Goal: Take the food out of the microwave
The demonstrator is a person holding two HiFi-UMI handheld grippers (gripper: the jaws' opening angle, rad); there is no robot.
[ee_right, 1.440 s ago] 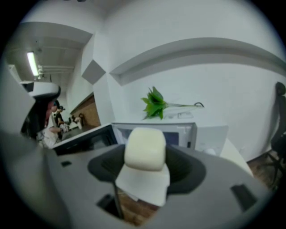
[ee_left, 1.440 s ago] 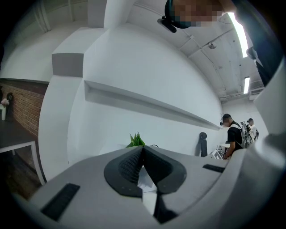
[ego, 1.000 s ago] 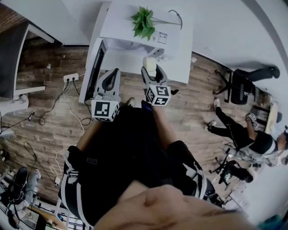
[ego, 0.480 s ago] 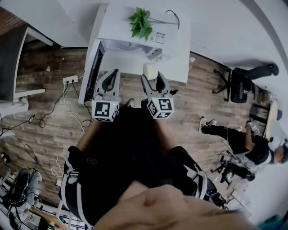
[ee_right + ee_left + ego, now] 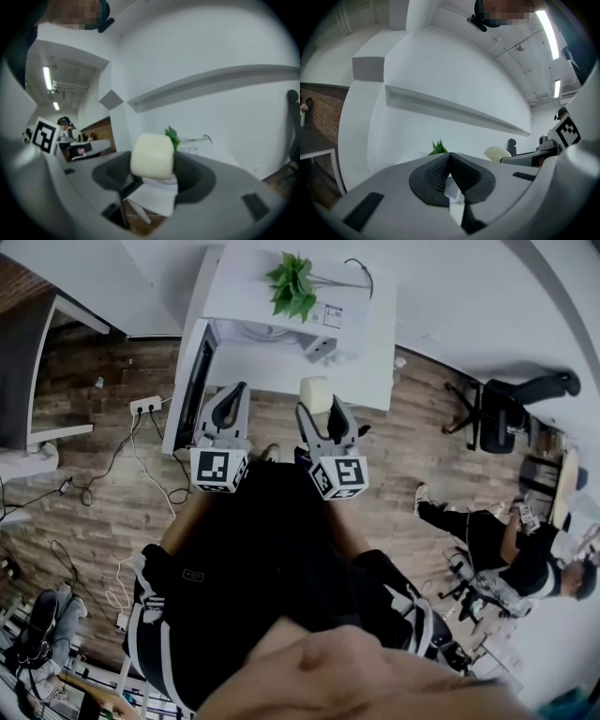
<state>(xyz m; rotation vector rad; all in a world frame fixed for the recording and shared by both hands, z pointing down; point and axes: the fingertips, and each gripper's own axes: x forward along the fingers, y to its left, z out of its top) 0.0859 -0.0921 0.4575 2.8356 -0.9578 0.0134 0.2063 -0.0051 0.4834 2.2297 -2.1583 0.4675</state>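
A pale cream block of food (image 5: 313, 390) sits clamped between the jaws of my right gripper (image 5: 317, 407), held in the air just in front of the white table's edge (image 5: 361, 395). Seen close in the right gripper view, the food (image 5: 152, 156) fills the gap between the dark pads of the right gripper (image 5: 152, 165). The white microwave (image 5: 281, 329) stands on the table with its dark door (image 5: 199, 390) swung open to the left. My left gripper (image 5: 233, 395) hovers beside that door, its jaws shut and empty (image 5: 449, 161).
A green plant (image 5: 293, 285) rests on top of the microwave. A power strip (image 5: 147, 403) and cables lie on the wooden floor at left. At right are an office chair (image 5: 506, 409) and a seated person (image 5: 497, 535).
My right gripper has drawn back from the microwave toward my body, carrying the food. The left gripper has stayed in place. The person at right has shifted.
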